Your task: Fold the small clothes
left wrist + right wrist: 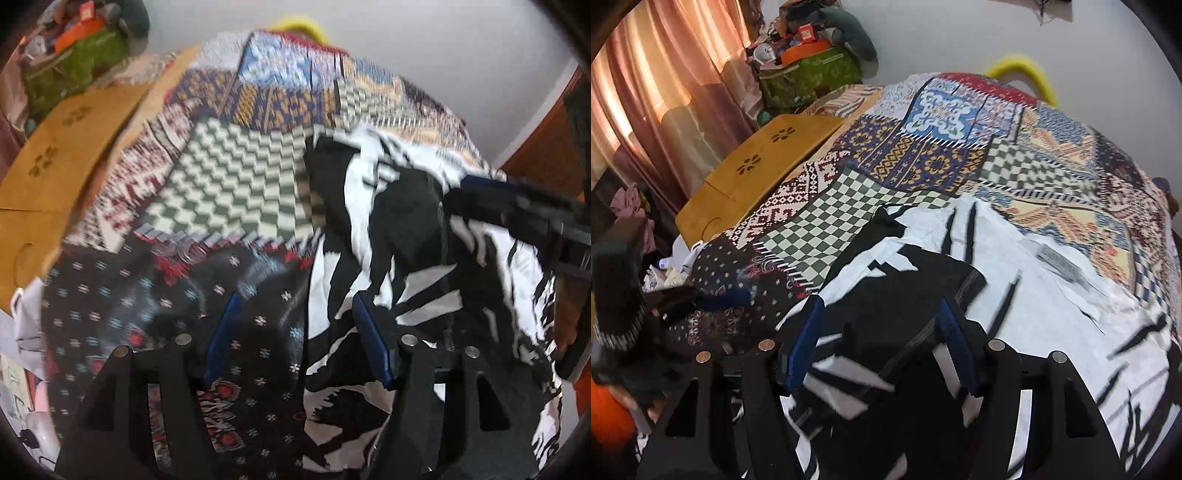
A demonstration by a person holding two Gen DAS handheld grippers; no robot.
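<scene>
My left gripper [295,332] hung with its jaws spread and nothing pinched, straddling the edge where the black-and-white garment [399,221] met the patchwork bedspread [236,177], though that view was blurred. My right gripper [882,332] was likewise spread over the garment's black panel, the cloth lying between the blue pads [805,332] without being squeezed. The garment lay rumpled on the bedspread, near the wooden lap tray [757,166].
</scene>
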